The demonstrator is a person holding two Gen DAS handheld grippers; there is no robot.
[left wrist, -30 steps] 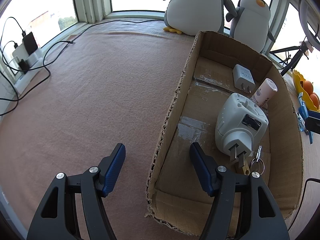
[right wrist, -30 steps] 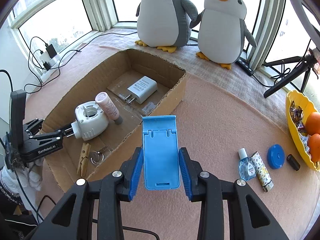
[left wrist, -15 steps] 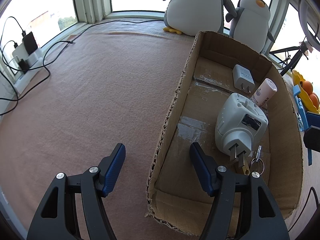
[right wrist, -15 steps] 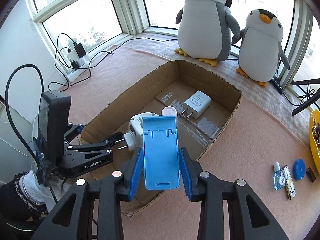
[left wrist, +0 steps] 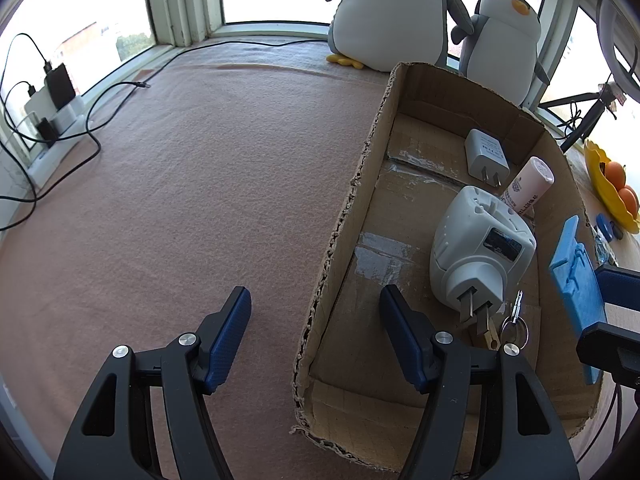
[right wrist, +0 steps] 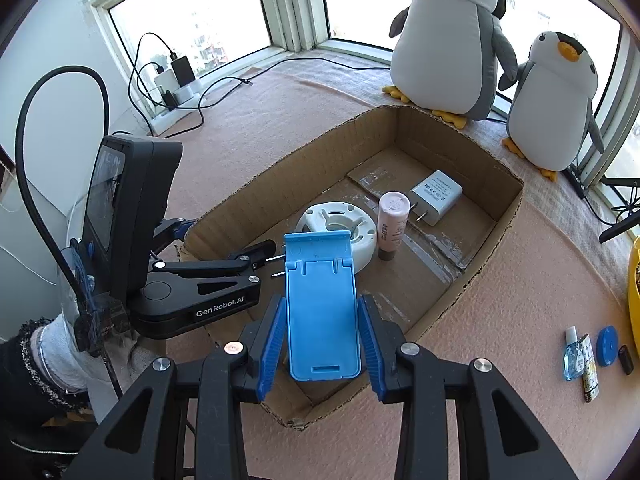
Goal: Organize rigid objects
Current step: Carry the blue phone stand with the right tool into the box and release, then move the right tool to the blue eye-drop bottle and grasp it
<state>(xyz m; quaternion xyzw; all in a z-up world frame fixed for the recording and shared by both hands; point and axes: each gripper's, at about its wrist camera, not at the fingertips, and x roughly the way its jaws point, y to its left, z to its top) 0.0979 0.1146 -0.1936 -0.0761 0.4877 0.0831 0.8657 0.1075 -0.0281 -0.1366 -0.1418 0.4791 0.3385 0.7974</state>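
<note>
A cardboard box (left wrist: 348, 208) (right wrist: 280, 164) lies on the pink cloth. In it are a white plug adapter (left wrist: 480, 248) (right wrist: 340, 220), a white charger (left wrist: 486, 152) (right wrist: 436, 196), a pink tube (left wrist: 528, 184) (right wrist: 392, 224) and a key ring (left wrist: 516, 320). My left gripper (left wrist: 315, 292) (right wrist: 230, 234) is open and straddles the box's left wall, one finger inside and one outside, pads off the cardboard. My right gripper (right wrist: 322, 300) is shut on a blue phone stand (right wrist: 322, 312) (left wrist: 576, 280), held above the near right part of the box.
Two plush penguins (right wrist: 452, 40) (right wrist: 556, 100) stand behind the box. A power strip with cables (right wrist: 172, 84) lies at the far left by the window. Right of the box are a small bottle (right wrist: 572, 356), a blue lid (right wrist: 608, 346) and a yellow fruit bowl (left wrist: 608, 184).
My right gripper has carried the blue stand leftwards from beside the box to above its near end; the stand now shows at the right of the left wrist view. The left gripper stayed still.
</note>
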